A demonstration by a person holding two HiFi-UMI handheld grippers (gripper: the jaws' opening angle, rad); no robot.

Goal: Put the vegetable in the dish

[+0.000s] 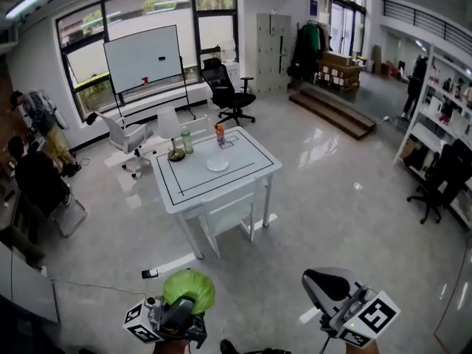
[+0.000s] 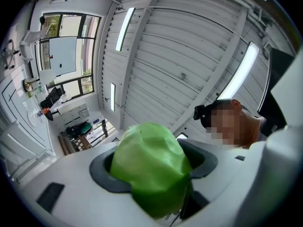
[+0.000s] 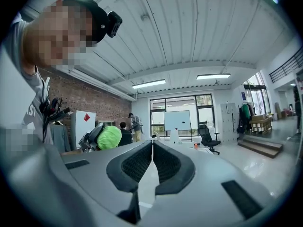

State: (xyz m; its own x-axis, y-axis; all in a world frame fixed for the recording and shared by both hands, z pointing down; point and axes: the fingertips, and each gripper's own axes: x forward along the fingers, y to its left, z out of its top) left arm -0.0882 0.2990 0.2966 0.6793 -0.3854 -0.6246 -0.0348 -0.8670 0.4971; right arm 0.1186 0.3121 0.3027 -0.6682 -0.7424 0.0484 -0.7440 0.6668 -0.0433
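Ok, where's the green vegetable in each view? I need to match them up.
Head view: vegetable, bottom edge, left of centre.
Left gripper view: vegetable, low centre, between the jaws.
Right gripper view: vegetable, small, left of centre, above the shut jaws.
Shared landmark: the whiteboard by the windows, upper left in head view, far left in left gripper view, centre in right gripper view.

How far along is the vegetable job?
Done: the left gripper is shut on the vegetable. In hand: it is held over the floor, short of the table. Left: reach the table and set it in the white dish. The right gripper is shut, empty.
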